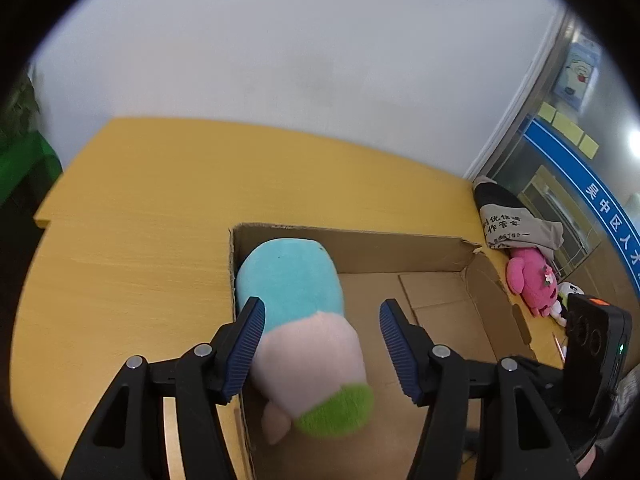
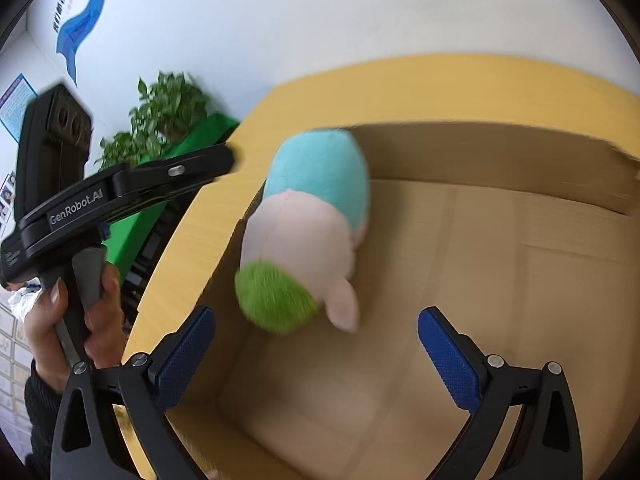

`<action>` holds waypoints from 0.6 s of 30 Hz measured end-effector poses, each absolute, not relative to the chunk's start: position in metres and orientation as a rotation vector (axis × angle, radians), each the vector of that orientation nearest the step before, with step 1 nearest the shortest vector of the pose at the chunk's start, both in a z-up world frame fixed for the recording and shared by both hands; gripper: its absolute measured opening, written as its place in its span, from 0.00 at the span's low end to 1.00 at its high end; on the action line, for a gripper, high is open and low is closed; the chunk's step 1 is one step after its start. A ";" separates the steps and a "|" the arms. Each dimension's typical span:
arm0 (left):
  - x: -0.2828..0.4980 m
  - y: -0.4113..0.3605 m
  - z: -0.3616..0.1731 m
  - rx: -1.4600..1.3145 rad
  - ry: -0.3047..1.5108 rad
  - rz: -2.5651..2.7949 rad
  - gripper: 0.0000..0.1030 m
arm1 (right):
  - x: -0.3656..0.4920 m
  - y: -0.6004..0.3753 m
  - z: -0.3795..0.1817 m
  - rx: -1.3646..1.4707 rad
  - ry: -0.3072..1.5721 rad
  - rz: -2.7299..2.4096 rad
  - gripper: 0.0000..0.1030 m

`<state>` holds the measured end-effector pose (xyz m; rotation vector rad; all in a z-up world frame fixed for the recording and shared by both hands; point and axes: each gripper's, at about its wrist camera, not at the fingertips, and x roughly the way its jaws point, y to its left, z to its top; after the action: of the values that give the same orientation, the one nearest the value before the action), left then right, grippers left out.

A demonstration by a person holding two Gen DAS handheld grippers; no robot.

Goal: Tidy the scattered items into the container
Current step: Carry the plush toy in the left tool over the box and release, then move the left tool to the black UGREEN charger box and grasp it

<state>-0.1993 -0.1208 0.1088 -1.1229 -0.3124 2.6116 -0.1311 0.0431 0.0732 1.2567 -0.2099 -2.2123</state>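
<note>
Plush toy (image 1: 298, 320) lying inside cardboard box (image 1: 360, 248) against its left wall, box sitting on yellow counter (image 1: 140, 208), left gripper (image 1: 322, 350) fingers standing apart around toy without pressing, right gripper (image 2: 316, 354) fingers spread wide over box floor, pink plush (image 1: 530, 280) lying outside box.

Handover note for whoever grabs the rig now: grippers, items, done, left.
Left gripper: open, jaws either side of the plush toy, not pressing it.
Right gripper: open wide, nothing between the jaws, above the cardboard box.
Done: the blue, pink and green plush toy is in the box, against its left wall.
Left: the pink plush and a small white item beside it lie on the yellow table right of the box, by a beige bag.
</note>
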 end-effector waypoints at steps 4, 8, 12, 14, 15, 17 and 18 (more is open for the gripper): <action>-0.144 -0.111 0.130 -1.022 -0.200 2.703 0.76 | -0.074 0.094 0.087 1.183 -0.140 -2.362 1.00; -0.083 -0.079 0.139 -0.924 -0.103 2.746 0.76 | -0.028 0.132 0.092 1.159 -0.040 -2.475 1.00; -0.044 -0.053 0.138 -0.906 -0.094 2.755 0.76 | 0.003 0.154 0.096 1.077 -0.021 -2.552 1.00; -0.030 -0.042 0.135 -0.890 -0.111 2.740 0.76 | 0.017 0.163 0.101 1.026 0.014 -2.578 0.99; -0.021 -0.039 0.133 -0.880 -0.148 2.710 0.75 | 0.028 0.163 0.103 0.993 0.047 -2.592 0.92; -0.011 -0.035 0.128 -0.911 -0.206 2.671 0.09 | 0.047 0.164 0.108 0.955 0.117 -2.610 0.39; -0.007 -0.032 0.125 -0.945 -0.229 2.663 0.03 | 0.055 0.164 0.109 0.962 0.152 -2.604 0.26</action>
<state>-0.0073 -0.0324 0.1252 -0.9453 -0.2294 2.6627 0.0546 0.1637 0.1091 0.9620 0.1523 -2.6037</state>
